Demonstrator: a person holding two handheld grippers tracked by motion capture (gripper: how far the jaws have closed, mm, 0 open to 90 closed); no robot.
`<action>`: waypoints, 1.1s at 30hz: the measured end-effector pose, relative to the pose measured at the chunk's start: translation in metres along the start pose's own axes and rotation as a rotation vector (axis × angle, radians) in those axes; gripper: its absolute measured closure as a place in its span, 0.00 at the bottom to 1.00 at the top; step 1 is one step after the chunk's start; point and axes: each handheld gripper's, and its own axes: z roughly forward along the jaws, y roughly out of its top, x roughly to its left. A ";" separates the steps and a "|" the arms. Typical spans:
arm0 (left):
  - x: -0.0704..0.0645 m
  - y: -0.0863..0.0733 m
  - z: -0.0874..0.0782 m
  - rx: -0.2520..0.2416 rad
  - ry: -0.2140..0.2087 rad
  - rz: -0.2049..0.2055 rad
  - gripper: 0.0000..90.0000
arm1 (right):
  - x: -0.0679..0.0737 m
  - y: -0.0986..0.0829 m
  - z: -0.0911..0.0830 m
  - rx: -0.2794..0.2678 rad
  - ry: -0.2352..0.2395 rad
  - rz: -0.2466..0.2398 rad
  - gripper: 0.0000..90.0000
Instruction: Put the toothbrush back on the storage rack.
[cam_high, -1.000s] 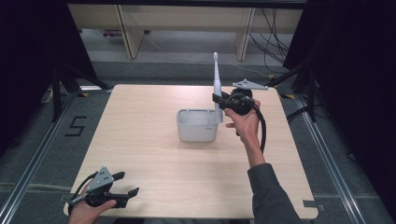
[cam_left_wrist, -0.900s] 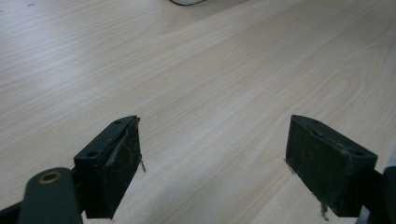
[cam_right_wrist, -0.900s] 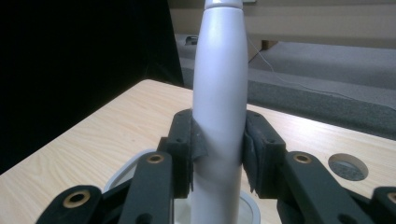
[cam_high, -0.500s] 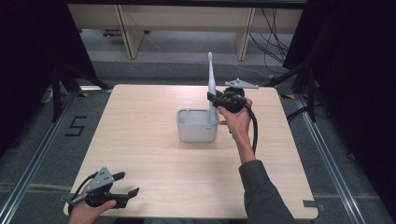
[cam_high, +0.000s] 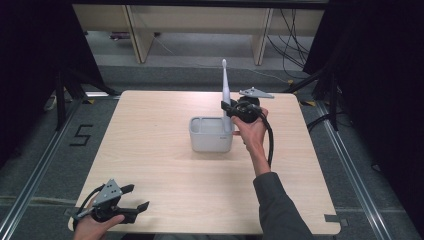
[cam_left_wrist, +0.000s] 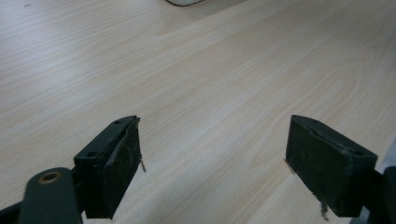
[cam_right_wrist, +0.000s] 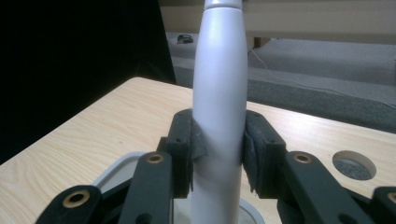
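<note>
Toothbrush (cam_right_wrist: 218, 116) upright, clamped between my right gripper (cam_high: 231, 111) pads; shifted leftward, now standing over holder (cam_high: 211, 134) right rim. Insertion imminent, I judge. My left gripper (cam_high: 134, 198) wide, idle near table (cam_high: 165, 165) edge.

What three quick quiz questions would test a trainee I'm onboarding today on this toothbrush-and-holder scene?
1. True or false: the right gripper is shut on the toothbrush.
2. How does the toothbrush stand? A) flat on the table B) upright over the grey holder C) leaning on the shelf
3. How do the jaws of the left gripper stand, and what is between them?

Key: 1 true; 2 B; 3 wide apart, with bare wooden table between them.
</note>
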 end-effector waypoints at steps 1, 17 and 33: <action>0.000 0.000 0.000 0.000 0.001 -0.003 0.19 | 0.000 0.000 0.000 0.000 0.000 0.000 0.74; -0.001 0.000 0.001 0.009 0.001 0.002 0.19 | -0.002 -0.016 0.003 0.024 -0.032 -0.065 0.74; -0.001 0.000 0.001 0.009 -0.002 0.003 0.19 | -0.001 -0.026 0.003 0.082 -0.046 -0.085 0.74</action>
